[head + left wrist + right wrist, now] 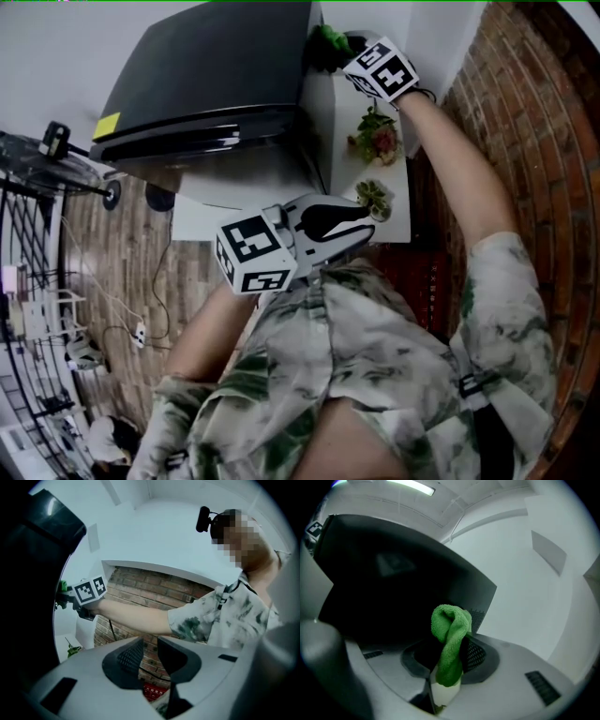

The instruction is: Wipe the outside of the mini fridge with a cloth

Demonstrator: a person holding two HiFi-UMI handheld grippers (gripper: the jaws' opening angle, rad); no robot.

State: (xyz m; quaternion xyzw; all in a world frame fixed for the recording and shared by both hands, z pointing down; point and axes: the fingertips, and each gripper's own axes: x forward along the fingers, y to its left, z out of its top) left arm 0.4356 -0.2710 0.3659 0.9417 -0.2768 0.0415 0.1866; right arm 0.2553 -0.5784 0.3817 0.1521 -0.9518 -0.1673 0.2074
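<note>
My right gripper (pixel 449 657) is clamped on a green cloth (pixel 449 625), whose bunched end pokes out past the jaws. It sits just beside the black mini fridge (pixel 393 583), at its far right upper corner; I cannot tell whether they touch. My left gripper (pixel 149 654) hangs near my chest, jaws narrowly apart, nothing between them. To wipe well, I judge I should press the bunch flat against the side panel and use long, overlapping strokes. The fridge stands on a white cabinet top (pixel 199 221) beside small potted plants (pixel 375 136). A brick wall (pixel 511 103) is to the right, with wood floor (pixel 122 262) below.
</note>
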